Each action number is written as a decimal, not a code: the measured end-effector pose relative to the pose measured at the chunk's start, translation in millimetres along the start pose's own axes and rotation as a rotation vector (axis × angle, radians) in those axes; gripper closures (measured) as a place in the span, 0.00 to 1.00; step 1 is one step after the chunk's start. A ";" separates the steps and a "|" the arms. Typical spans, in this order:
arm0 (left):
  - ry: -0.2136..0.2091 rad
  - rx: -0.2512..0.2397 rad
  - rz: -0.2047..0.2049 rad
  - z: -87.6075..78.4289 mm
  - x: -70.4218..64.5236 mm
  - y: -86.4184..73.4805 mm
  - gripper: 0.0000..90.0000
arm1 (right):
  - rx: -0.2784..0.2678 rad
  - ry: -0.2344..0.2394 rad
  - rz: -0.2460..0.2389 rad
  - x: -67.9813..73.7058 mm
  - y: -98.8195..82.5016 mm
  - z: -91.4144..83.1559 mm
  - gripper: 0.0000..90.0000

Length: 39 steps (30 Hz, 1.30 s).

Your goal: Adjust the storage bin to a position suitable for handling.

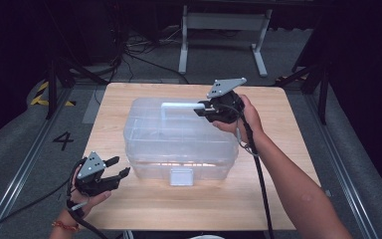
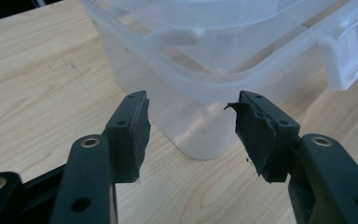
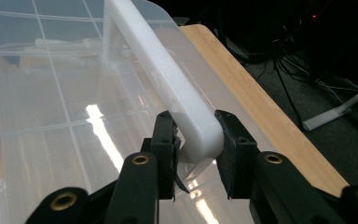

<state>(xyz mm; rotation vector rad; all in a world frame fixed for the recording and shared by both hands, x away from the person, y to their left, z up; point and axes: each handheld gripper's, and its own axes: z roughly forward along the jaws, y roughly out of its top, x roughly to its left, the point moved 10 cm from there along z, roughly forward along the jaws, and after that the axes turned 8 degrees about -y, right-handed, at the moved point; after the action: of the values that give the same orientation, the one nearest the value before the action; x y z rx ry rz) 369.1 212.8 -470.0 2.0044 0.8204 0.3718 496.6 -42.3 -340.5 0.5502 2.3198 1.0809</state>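
Currently right gripper clamps the white handle of the clear storage box mid-table; left gripper gapes empty near its front-left corner. One-ended pull may tilt box or slip.

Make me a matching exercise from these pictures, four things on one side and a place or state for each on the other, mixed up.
Things:
1. white handle
2. left tongs
3. white latch
4. clear plastic box

Places or states:
A. open, nothing between the pads
B. on the box's front wall, near the table edge
C. clamped by the right tongs
D. standing on the wooden table

Pairs: 1-C, 2-A, 3-B, 4-D
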 end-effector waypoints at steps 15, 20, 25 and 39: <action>-0.015 -0.064 -0.004 1.4 -8.3 29.9 0.64 | 0.022 -0.019 -0.004 -5.0 4.4 1.4 0.78; -0.013 -0.056 0.013 7.0 -9.6 33.5 0.73 | 0.021 -0.023 -0.008 -5.6 5.0 2.0 0.78; -0.033 -0.053 0.025 9.9 -13.6 33.7 0.79 | 0.025 -0.029 -0.009 -5.0 5.0 1.7 0.78; -0.048 -0.075 0.022 5.8 -13.2 33.9 0.88 | 0.017 -0.039 -0.009 -6.2 5.0 1.0 0.75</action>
<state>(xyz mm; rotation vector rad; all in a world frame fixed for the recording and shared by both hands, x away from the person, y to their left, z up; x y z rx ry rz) 376.2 187.8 -443.9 1.9465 0.7450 0.3607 502.8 -42.2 -335.3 0.5618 2.2974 1.0381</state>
